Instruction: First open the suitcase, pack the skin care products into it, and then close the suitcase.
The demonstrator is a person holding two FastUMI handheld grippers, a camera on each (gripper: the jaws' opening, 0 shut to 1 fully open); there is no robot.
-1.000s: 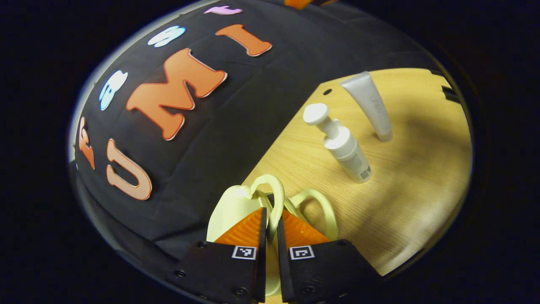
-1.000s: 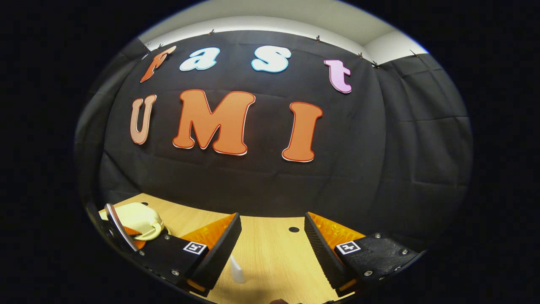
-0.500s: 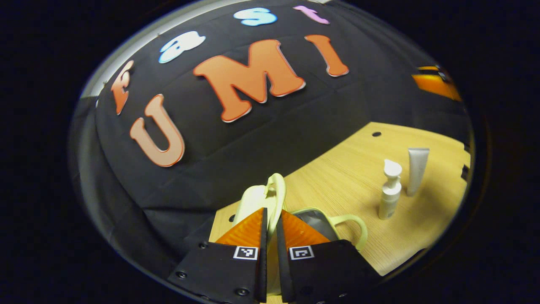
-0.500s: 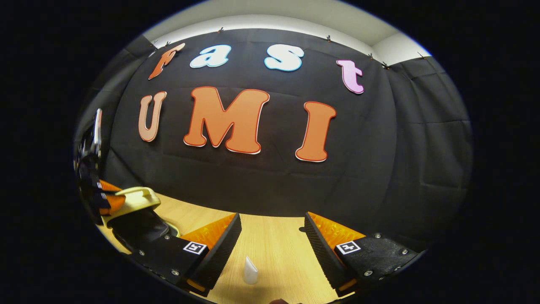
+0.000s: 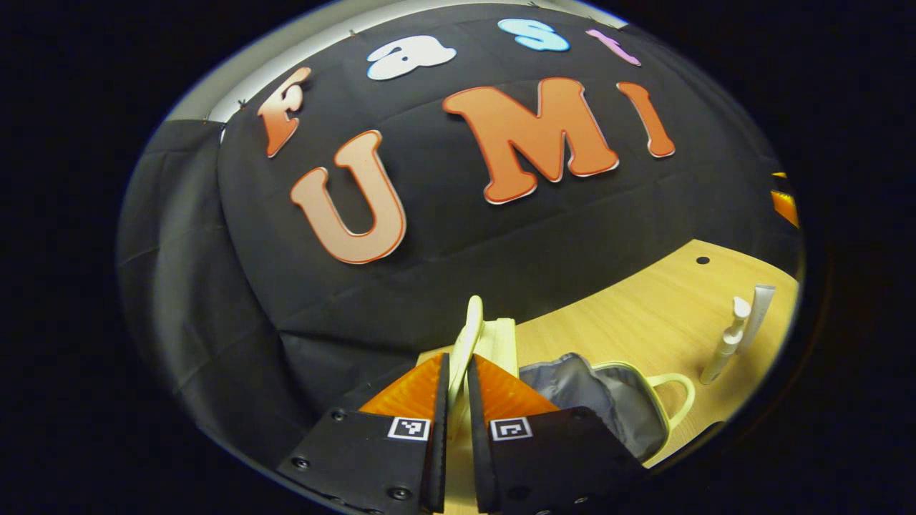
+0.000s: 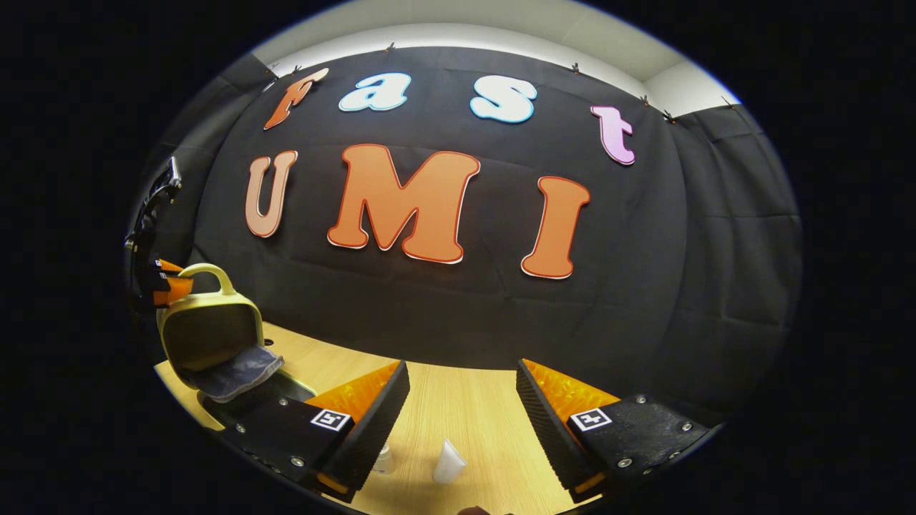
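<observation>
My left gripper is shut on the pale yellow handle of the suitcase lid and holds the lid raised. Below it lies the open bottom half, lined in grey, with its own handle. A white pump bottle and a grey tube stand on the wooden table to the right. In the right gripper view the lid stands upright at the left with the left gripper on its handle. My right gripper hangs open above the tube.
The black cloth wall runs close behind the table's far edge. Small round holes sit in the tabletop. Grey lining sags from the lid. The other gripper's edge shows far right in the left gripper view.
The left gripper has swung the suitcase lid up from nearly shut to upright, baring the grey lining. The right gripper stayed open and shifted only slightly over the tube.
</observation>
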